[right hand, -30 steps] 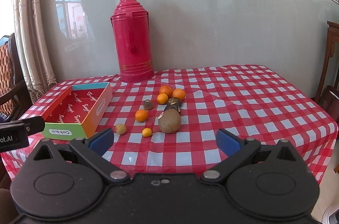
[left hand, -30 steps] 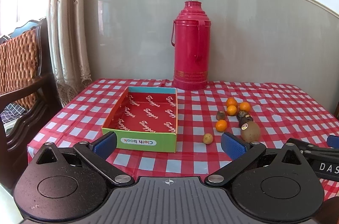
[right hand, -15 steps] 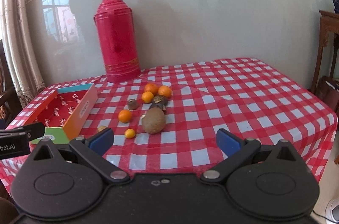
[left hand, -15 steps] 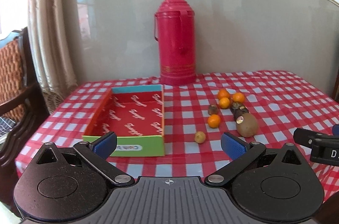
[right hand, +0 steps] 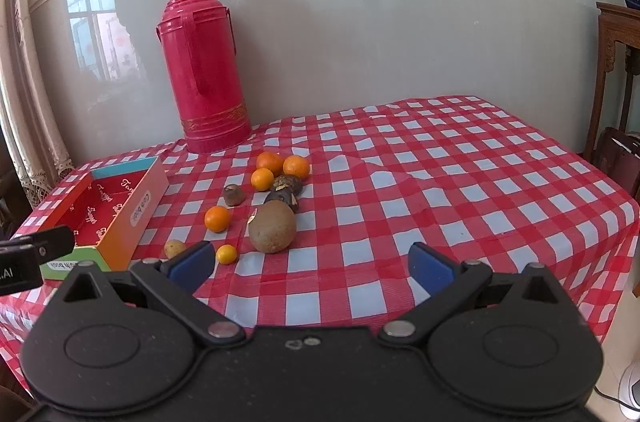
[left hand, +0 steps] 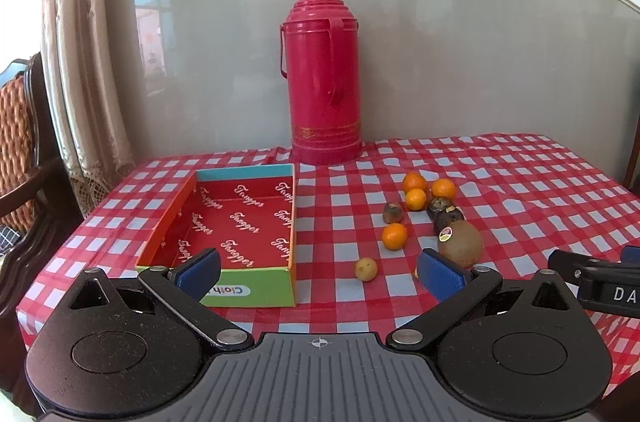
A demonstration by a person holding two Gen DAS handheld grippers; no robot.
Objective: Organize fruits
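Both grippers, left (left hand: 318,272) & right (right hand: 311,260), held w/ fingers wide apart, gripping nothing, prob. ready for first pick, fruits (right hand: 272,227) loose on checkered cloth (right hand: 440,182) just beside empty tray (left hand: 240,218), none inside yet.

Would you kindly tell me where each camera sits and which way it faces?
Left wrist: behind the open left claw, facing the empty box, red thermos and fruit; the right claw's tip shows at the right edge.
Right wrist: behind the open right claw, facing the kiwi and oranges; the left claw's tip shows at the left edge.
Shared: thermos, box, fruit, checked tablecloth.
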